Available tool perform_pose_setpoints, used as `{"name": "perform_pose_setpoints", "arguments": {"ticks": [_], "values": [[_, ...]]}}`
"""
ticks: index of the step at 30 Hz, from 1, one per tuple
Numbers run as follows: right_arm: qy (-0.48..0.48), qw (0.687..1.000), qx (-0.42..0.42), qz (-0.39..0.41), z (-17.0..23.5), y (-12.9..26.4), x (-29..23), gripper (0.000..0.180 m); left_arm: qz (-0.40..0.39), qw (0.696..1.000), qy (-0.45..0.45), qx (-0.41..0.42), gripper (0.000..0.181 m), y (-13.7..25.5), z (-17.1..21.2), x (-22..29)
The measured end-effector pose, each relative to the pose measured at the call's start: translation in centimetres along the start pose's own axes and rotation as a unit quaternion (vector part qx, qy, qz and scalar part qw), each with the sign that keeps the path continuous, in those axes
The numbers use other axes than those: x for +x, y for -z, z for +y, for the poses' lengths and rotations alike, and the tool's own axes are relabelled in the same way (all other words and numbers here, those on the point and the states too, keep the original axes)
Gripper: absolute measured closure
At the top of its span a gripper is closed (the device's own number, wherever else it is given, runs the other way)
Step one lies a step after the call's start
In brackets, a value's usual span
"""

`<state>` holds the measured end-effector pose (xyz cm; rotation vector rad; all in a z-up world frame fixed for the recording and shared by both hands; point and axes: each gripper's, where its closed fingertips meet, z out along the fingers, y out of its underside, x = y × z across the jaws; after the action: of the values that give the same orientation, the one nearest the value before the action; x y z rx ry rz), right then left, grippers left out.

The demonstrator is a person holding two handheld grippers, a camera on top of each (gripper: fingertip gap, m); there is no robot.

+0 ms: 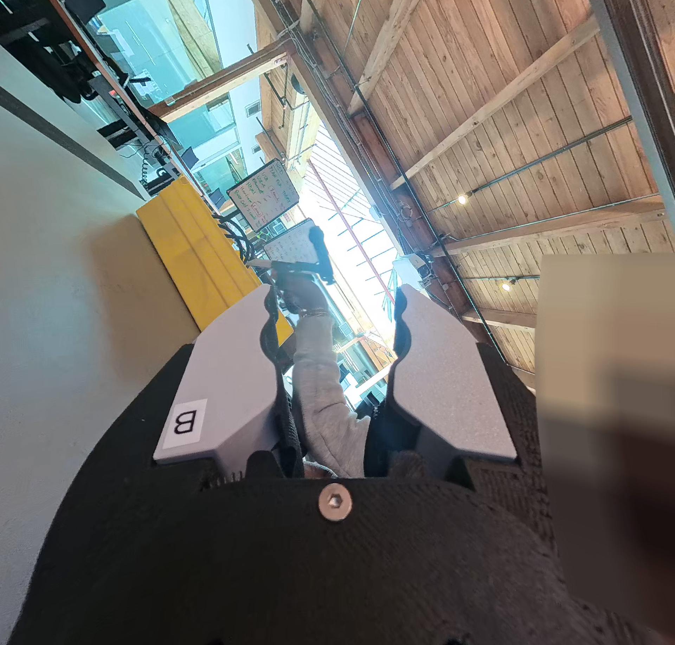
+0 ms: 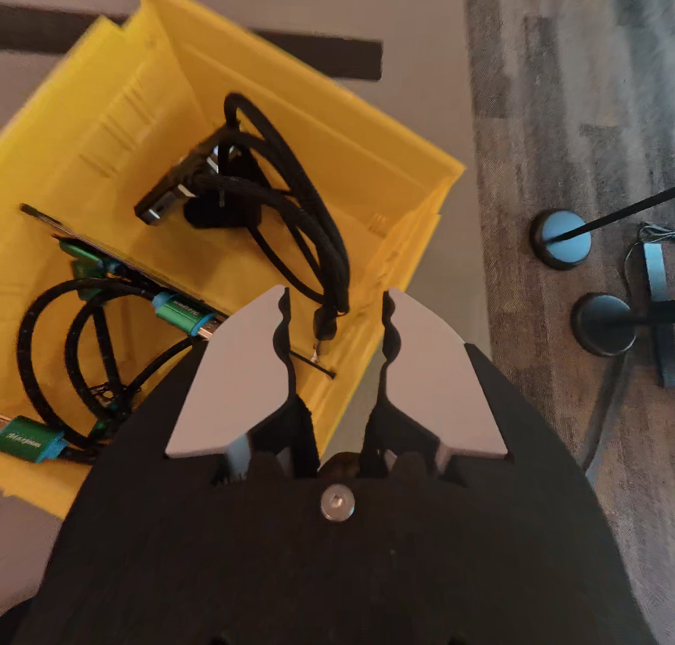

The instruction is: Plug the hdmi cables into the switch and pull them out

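- Black HDMI cable (image 2: 292, 203), coiled, lies in yellow bin (image 2: 365, 159); loose plug (image 2: 325, 326) just ahead of right gripper (image 2: 336, 295), long axis pointing roughly toward it.
- Green-ended cables (image 2: 182, 313) lie to the left in the bin.
- Switch: cannot pick out for certain.
- Right gripper: jaws apart, empty, nearer.
- Left gripper (image 1: 332, 295): parted, empty, aimed ceilingward.

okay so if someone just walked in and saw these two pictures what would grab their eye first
Probably the bright yellow bin on the table, holding coiled black cables and green-ended plugs, with the open right claw poised over it. In the left wrist view, the open left claw points up toward a wooden ceiling.
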<state>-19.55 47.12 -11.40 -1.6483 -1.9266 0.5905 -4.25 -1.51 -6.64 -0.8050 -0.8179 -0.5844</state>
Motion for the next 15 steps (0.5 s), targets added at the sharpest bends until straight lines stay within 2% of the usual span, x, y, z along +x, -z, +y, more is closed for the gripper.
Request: {"name": "perform_pose_setpoints", "arguments": {"ticks": [4, 8, 12, 15], "values": [[-0.041, 0.997, 0.058, 0.023, -0.2, 3.9, 2.2, 0.117, 0.001, 1.0, -0.001, -0.005, 0.12, -0.1, 0.2, 0.0], [-0.087, 0.996, -0.009, -0.026, 3.9, 4.1, 2.7, 0.113, 0.0, 1.0, -0.009, -0.008, 0.122, -0.2, 0.4, 0.0], [-0.113, 0.984, -0.016, -0.137, 5.2, 3.4, 1.0, 0.129, -0.007, 1.0, -0.021, -0.009, 0.122, -0.2, 0.4, -0.1], [-0.111, 0.976, -0.023, -0.185, 5.5, 2.8, 0.0, 0.151, -0.014, 0.999, -0.044, -0.011, 0.123, -0.2, 0.6, -0.1]]}}
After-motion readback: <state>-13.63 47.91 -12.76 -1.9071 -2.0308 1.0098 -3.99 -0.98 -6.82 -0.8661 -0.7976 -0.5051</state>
